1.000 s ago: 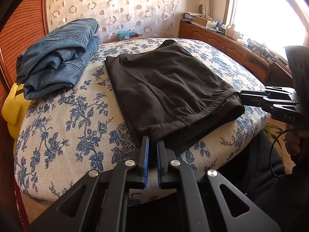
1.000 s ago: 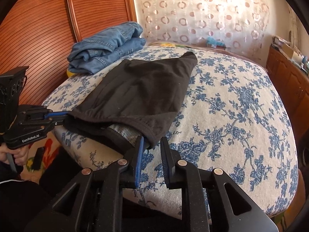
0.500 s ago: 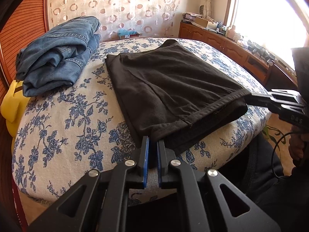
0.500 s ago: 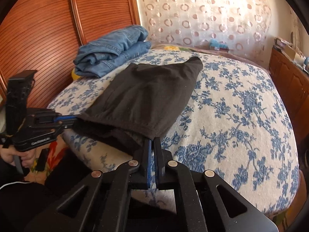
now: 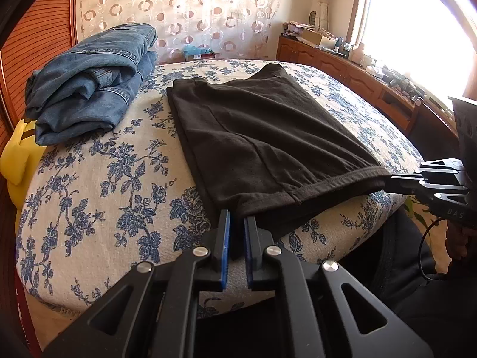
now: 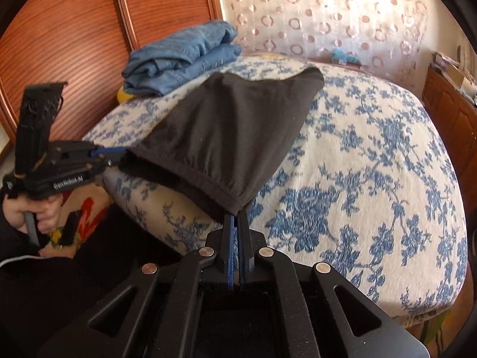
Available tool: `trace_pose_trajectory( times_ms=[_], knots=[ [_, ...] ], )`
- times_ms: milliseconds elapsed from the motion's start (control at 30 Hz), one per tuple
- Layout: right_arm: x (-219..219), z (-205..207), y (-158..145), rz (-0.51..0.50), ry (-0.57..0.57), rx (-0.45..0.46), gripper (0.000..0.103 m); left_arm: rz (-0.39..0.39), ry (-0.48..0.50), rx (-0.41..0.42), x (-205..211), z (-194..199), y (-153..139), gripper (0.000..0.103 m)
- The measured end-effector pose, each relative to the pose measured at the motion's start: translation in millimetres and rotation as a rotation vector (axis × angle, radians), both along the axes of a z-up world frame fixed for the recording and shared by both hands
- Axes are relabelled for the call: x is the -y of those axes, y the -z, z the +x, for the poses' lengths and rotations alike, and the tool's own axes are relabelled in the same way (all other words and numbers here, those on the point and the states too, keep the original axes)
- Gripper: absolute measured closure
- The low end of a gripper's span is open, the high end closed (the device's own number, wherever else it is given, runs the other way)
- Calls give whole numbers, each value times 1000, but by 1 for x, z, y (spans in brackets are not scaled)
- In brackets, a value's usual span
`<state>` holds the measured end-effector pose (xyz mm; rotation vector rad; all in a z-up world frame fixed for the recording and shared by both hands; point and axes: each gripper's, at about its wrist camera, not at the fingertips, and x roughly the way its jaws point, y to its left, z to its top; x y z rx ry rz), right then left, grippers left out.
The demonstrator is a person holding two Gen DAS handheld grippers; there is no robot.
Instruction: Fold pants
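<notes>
Black pants (image 5: 262, 137) lie folded on the flowered bed (image 5: 98, 185), the near hem at the bed's front edge. My left gripper (image 5: 237, 223) is shut on the hem's left corner. My right gripper (image 6: 237, 217) is shut on the hem's right corner and lifts it a little, so the cloth (image 6: 232, 131) is pulled taut toward me. Each gripper shows in the other's view: the right one at the right edge (image 5: 396, 180), the left one at the left (image 6: 119, 153).
Folded blue jeans (image 5: 89, 80) lie at the bed's back left, by a wooden headboard (image 6: 74, 29). A yellow object (image 5: 15, 155) sits beside the bed. A wooden sideboard (image 5: 357, 80) with clutter runs under the window at right.
My right gripper closed on the hem's right corner and raised it. The hem now stretches straight between both grippers. The left gripper kept its hold.
</notes>
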<state>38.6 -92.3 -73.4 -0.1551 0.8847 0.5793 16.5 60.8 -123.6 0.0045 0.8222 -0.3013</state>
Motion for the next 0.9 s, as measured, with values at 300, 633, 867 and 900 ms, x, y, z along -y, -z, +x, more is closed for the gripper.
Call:
trace_pose_trajectory(
  times_ms=[300,633,867,900],
  knots=[
    [8,0,-10,32,16,18,103,12,-19,25,-3,-16,-4,97],
    [1,18,-32,42,53,104,81,-3,-48,30,-15,-22,-14,88],
    [-15,30,-22,36,47,102,73,-11,-61,63,-17,-15,-21,63],
    [-17,30,-20,33,44,99,72,-16,-64,65,-18,-14,-22,63]
  ],
)
